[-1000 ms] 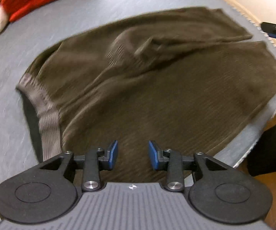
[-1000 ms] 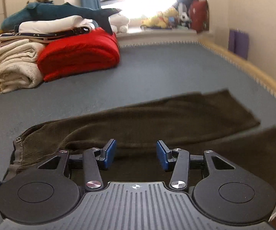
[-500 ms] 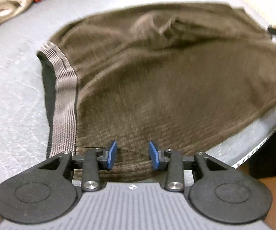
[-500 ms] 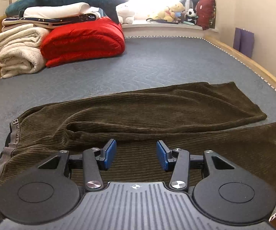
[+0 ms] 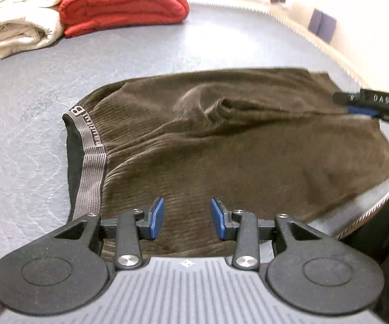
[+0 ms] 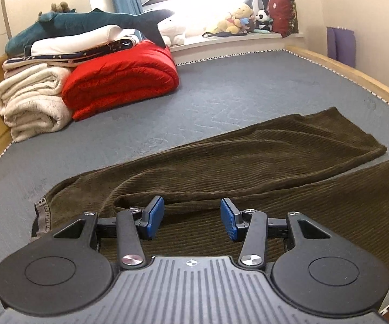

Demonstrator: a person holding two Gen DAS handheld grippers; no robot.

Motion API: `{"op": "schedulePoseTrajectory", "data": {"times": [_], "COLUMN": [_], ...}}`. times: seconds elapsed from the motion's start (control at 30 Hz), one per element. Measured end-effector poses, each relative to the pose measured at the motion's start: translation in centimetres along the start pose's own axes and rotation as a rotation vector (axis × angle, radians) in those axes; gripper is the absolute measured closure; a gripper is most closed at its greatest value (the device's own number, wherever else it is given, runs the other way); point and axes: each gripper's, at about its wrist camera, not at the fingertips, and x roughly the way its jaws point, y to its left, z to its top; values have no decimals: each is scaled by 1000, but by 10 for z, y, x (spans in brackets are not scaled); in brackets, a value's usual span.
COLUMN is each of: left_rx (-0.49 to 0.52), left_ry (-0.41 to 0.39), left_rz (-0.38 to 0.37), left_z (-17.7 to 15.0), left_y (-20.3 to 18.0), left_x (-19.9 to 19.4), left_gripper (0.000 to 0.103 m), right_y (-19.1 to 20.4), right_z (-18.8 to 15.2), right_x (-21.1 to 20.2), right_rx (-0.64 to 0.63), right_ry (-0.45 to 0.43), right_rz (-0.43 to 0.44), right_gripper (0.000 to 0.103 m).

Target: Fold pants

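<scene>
While both tongs gape empty, ribbed brown corduroy pants [image 6: 248,172] lie flat, rumpled, on quilted mattress [image 6: 235,94].

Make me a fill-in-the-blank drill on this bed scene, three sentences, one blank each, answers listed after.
1. The brown pants lie spread on the grey ____.
2. Both the left gripper and the right gripper hover with jaws ____ and nothing between the pads.
3. The plush shark rests on the pile of folded bedding beside the ____ folded quilt.

Missing words: mattress; open; red
</scene>
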Motion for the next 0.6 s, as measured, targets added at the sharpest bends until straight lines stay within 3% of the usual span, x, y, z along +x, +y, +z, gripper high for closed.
{"op": "schedulePoseTrajectory", "data": {"times": [0.13, 0.47, 0.6], "left_rx": [-38, 5, -23], "left_ry": [-41, -152, -160], "left_rz": [-16, -40, -55], "left_z": [-14, -27, -17], "left_y": [-9, -23, -20], "left_x": [4, -6, -7], "left_gripper": [74, 75, 75], "right_y": [4, -15, -35], "right_z": [0, 34, 39], "right_x": [1, -38, -63], "right_rx": [-26, -133, -176], "right_ry": [-21, -218, -305], "right_rz": [3, -27, -37], "right_gripper": [54, 53, 43]}}
